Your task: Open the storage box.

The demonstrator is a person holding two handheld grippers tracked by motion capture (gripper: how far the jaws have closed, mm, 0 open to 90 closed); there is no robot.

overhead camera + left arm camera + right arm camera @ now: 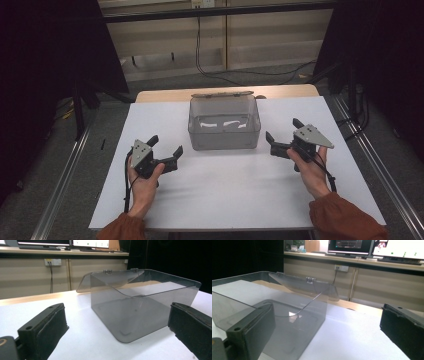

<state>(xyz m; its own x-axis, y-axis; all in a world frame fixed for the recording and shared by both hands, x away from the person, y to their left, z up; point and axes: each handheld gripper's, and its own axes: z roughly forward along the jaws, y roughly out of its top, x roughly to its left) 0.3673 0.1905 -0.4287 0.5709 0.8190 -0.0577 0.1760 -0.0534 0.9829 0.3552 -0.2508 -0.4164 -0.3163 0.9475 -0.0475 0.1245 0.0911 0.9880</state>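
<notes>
Box: clear smoky plastic box [224,131], hinged lid [222,94] swung back, mid-table on white sheet [230,195].
Left gripper [166,148]: jaws spread, near box's left.
Right gripper [283,131]: jaws spread, near box's right.

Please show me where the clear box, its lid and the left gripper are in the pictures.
clear box [224,137]: high view, on its front wall.
lid [113,280]: left gripper view, on the open panel hanging behind the hinges.
left gripper [166,150]: high view, midway between its open fingers.
</notes>
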